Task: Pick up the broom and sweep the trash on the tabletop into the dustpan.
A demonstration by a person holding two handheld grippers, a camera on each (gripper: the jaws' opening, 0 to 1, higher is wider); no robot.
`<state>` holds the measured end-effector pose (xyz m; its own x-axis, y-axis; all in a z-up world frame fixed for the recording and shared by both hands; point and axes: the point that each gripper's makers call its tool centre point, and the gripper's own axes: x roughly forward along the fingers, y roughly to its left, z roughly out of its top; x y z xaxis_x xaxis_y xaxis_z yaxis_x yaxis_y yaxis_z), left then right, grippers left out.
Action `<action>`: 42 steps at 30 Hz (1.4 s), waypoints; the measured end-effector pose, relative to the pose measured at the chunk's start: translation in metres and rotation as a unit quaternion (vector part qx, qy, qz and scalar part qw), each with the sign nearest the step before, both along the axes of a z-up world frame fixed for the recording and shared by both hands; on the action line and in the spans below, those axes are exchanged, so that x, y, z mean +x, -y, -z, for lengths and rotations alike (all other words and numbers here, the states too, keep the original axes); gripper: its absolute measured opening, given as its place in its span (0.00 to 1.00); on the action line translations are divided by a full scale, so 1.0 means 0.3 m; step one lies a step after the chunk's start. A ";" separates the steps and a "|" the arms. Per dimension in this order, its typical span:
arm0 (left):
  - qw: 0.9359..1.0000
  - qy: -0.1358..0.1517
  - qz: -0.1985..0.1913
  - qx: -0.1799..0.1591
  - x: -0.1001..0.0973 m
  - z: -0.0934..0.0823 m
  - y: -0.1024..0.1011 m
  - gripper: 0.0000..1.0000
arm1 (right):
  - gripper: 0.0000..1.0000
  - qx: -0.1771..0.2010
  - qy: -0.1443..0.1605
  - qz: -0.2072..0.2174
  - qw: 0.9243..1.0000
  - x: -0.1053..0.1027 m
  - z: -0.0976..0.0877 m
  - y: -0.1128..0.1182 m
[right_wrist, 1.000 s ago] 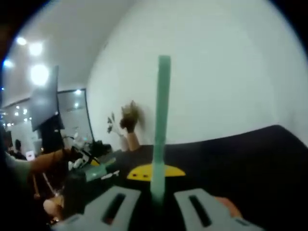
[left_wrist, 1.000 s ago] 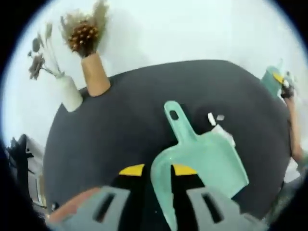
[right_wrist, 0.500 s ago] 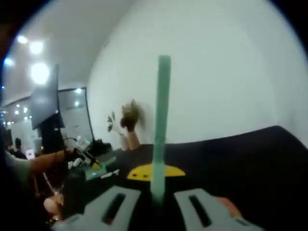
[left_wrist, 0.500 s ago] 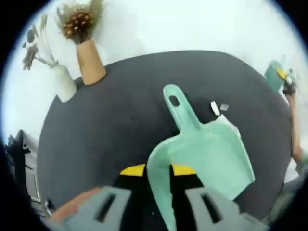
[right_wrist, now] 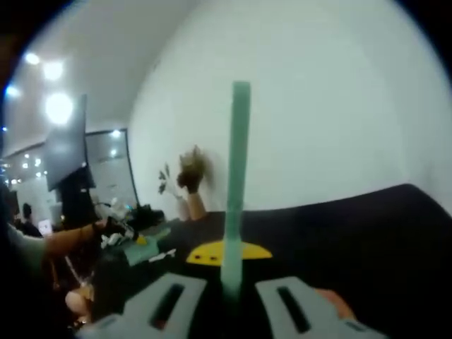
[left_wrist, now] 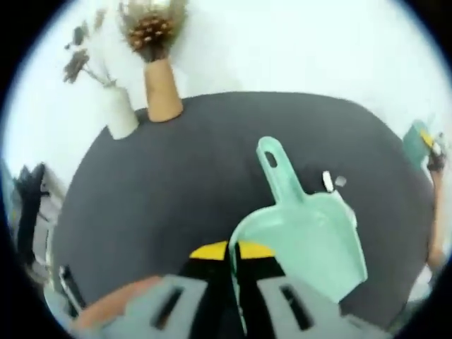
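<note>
A mint-green dustpan is held above the dark round table, its handle pointing away toward the table's far side. My left gripper is shut on the pan's near rim. White scraps of trash lie on the table just past the pan's far edge. In the right gripper view, the green broom handle rises straight up between the jaws, and my right gripper is shut on it. The left gripper with the dustpan appears small at the left there.
A tan vase with dried flowers and a white vase stand at the table's far edge against a white wall. A person's arm shows at the right edge. Room lights and a dark screen are at the left.
The left gripper view has shifted: vases and table now sit further right and lower, and the dustpan's rim looks narrower between the jaws. The right gripper view is nearly unchanged.
</note>
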<state>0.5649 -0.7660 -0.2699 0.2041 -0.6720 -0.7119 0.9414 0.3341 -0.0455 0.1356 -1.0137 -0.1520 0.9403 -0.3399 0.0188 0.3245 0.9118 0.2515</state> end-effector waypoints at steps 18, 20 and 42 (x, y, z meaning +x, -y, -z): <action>0.970 -0.060 -0.209 -0.110 0.077 -0.002 -0.122 0.04 | 0.02 -0.010 0.023 -0.018 1.000 0.004 -0.018 -0.072; 0.970 -0.067 -0.212 -0.101 0.056 -0.009 -0.130 0.04 | 0.02 -0.014 0.028 -0.021 0.999 0.003 -0.028 -0.080; 0.907 -0.076 -0.414 -0.017 -0.042 -0.007 -0.338 0.04 | 0.02 -0.029 0.076 -0.075 0.994 0.011 -0.099 -0.174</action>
